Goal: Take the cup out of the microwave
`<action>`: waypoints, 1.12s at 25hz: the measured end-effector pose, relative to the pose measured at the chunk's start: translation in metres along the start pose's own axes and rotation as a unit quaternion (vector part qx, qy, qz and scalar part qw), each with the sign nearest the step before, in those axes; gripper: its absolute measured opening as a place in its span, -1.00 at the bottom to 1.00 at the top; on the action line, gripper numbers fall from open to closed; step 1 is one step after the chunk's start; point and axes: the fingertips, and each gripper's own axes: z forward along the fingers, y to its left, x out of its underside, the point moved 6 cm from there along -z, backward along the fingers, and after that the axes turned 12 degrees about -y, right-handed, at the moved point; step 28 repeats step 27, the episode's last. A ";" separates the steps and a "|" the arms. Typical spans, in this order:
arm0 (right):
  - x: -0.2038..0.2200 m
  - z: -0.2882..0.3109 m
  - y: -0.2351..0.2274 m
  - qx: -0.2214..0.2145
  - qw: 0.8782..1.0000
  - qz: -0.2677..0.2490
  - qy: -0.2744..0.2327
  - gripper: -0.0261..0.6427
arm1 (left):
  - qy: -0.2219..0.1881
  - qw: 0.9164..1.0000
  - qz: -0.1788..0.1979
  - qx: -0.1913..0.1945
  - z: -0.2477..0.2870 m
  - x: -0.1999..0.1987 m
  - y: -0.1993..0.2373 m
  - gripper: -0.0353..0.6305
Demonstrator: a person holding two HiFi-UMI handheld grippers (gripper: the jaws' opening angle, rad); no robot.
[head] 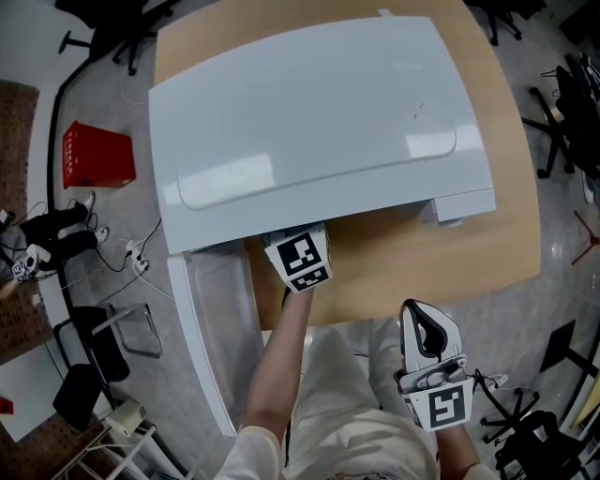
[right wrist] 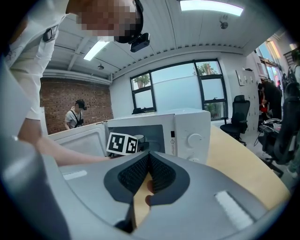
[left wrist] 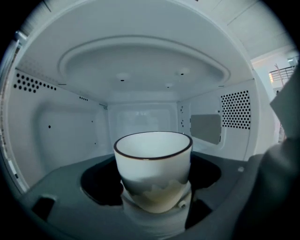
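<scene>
The cup (left wrist: 153,171) is standing upright inside the microwave (head: 319,122), and my left gripper (left wrist: 152,190) is reaching in, its jaws pressing against the cup's two sides. My right gripper (right wrist: 149,176) is hovering over the table (head: 412,253) edge, jaws together, holding nothing.

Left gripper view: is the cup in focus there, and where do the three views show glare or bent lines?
Left gripper view: the cup is sharp, the light is dim, the cavity walls bow outward and the corners are black. Head view: pale glare patches lie on the top of the microwave. Right gripper view: strong fisheye bending, and the ceiling lamps are blown out to white.
</scene>
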 end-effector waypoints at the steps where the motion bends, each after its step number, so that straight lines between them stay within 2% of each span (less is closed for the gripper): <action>1: -0.001 0.000 0.000 0.001 1.000 -0.007 0.002 -0.90 | 0.000 1.000 0.001 0.000 -0.003 -0.001 0.000 0.29; 11: -0.023 0.003 0.005 -0.009 1.000 -0.005 -0.017 -0.90 | 0.007 1.000 0.015 0.020 -0.047 -0.025 -0.004 0.29; 22: -0.062 0.005 0.004 -0.020 0.998 -0.005 -0.059 -0.90 | 0.040 0.999 0.005 0.037 -0.131 -0.059 -0.031 0.29; 28: -0.074 -0.006 -0.002 -0.018 0.998 -0.004 -0.067 -0.90 | 0.051 0.997 0.006 0.061 -0.177 -0.081 -0.048 0.30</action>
